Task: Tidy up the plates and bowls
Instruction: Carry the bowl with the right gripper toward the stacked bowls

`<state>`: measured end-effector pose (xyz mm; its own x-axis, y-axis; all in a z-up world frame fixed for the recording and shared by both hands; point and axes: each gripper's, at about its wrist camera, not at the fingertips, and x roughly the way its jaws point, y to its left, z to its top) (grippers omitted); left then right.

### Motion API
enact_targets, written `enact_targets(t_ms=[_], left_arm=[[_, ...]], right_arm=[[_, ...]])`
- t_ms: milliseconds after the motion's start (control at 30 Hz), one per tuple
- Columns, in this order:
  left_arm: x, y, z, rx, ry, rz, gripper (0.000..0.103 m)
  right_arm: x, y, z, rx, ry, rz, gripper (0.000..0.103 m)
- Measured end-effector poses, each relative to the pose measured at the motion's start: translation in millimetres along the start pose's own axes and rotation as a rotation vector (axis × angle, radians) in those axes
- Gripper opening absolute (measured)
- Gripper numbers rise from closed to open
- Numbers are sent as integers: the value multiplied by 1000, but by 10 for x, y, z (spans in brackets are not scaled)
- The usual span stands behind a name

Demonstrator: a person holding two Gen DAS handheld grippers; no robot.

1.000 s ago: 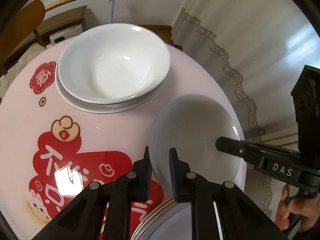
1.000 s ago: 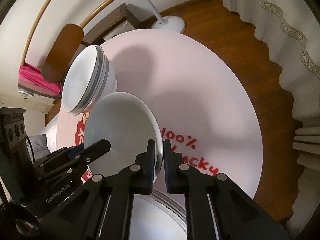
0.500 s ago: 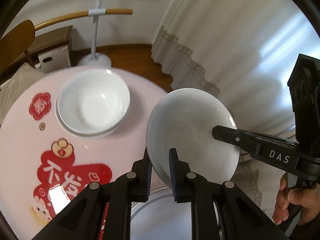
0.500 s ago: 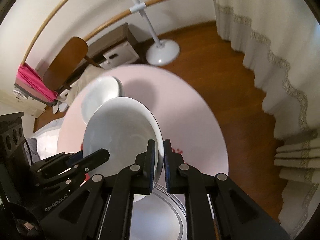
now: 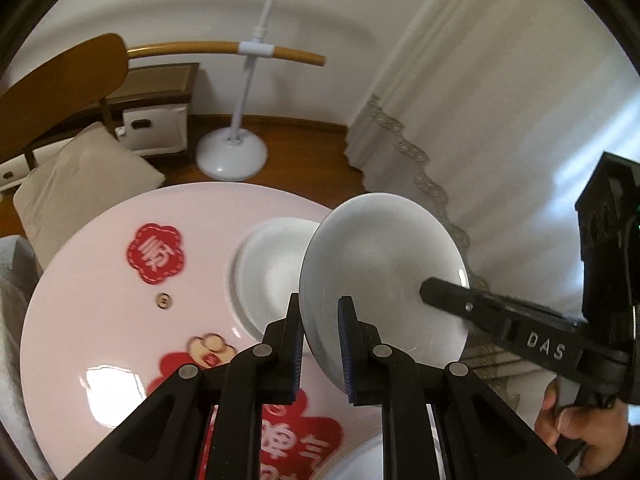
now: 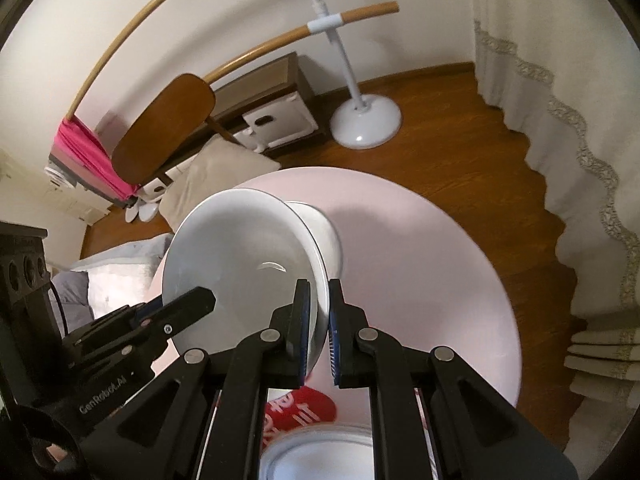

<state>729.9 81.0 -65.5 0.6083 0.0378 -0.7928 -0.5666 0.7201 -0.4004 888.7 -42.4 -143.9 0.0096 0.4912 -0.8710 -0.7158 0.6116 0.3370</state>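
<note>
Two grippers share one white bowl [image 5: 384, 276], held clear above the pink table [image 5: 100, 280]. Left gripper [image 5: 320, 344] and right gripper [image 6: 319, 328] each clamp opposite rims, both angled steeply downward. A stacked set [image 5: 268, 276] sits beyond; another dish [image 6: 316, 456] lies below, so sorting appears unfinished.

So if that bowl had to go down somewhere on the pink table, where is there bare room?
The widest bare patch of the pink table lies toward the curtain, beside the stacked bowls. Another lies around the red flower print. The near edge is crowded by plates.
</note>
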Motion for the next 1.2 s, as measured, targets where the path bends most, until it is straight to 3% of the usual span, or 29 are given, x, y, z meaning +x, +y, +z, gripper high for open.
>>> enact_targets(t_ms=[133,633,1200], left_arm=[[83,151,83,-11,14,18,11],[465,56,184,-7,88,22,11],[646,37,169,-7,94,15,11]], right_arm=[[190,73,31,1,22,-2,8],[484,-52,39,59,65,-42,8],[616,-76,55,78,64,-120,11]])
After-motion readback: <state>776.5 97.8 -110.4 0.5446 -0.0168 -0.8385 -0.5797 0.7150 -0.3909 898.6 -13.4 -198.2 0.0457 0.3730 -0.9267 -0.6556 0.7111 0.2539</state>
